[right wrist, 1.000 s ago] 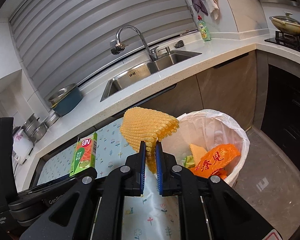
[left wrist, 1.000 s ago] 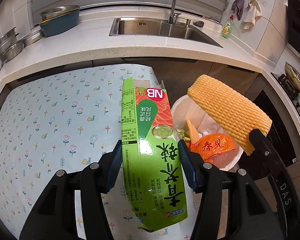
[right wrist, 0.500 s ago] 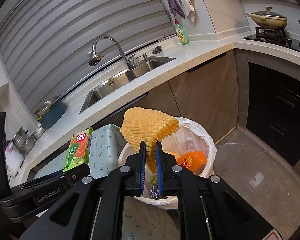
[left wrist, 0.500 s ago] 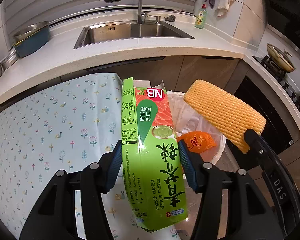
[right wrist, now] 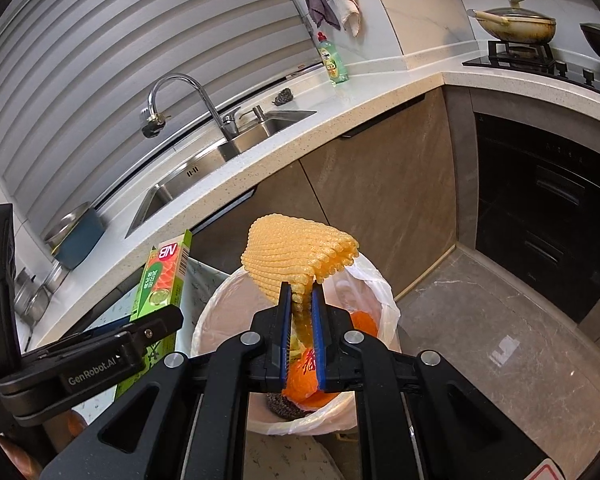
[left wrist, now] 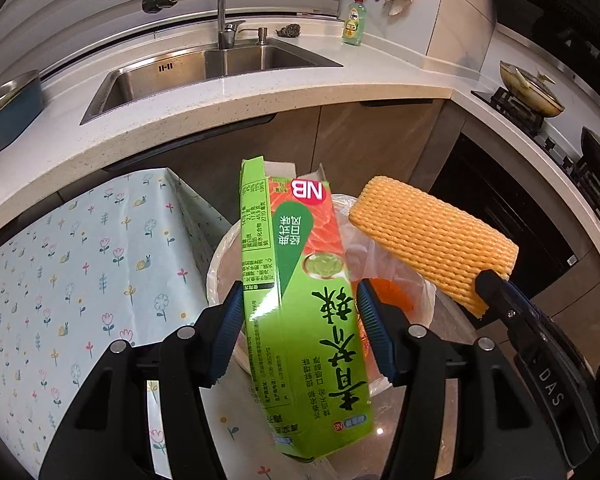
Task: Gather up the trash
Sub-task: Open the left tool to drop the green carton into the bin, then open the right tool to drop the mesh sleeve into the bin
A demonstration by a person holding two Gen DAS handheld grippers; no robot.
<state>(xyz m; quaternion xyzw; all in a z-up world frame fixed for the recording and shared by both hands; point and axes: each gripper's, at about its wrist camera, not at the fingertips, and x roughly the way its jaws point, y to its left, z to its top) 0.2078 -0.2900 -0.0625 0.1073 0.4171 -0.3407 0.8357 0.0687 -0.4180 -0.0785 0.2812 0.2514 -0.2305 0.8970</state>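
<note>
Over the white-lined trash bin (right wrist: 374, 280), both hand-held grippers carry a load. At about 12 o'clock in the left wrist view, the left hand-held gripper (left wrist: 300, 312) has the green carton (left wrist: 300, 300) standing between its blue pads, and its jaws are opening: the left pad looks to be touching the carton's edge, while a narrow gap shows at the right pad. In the right wrist view the right hand-held gripper (right wrist: 300, 300) is clamped tight on the lower edge of the yellow foam net (right wrist: 300, 252), which fans out above the jaws at 12 o'clock, directly above the bin's mouth.

To do the drop well, I judge each piece should be fully inside the rim before the jaws part. The carton's lower end hangs near the bin's near edge, beside the flowered tabletop (left wrist: 80, 260) at 9 o'clock, so pushing it farther over the opening would keep it from tipping out. The light net may cling to a pad, so a wide opening would help.

Counted: one carton, one foam net, one bin, two grippers. Inside the bin lie one orange wrapper (right wrist: 304, 376) and one metal scourer (right wrist: 280, 404); anything beneath is hidden.
</note>
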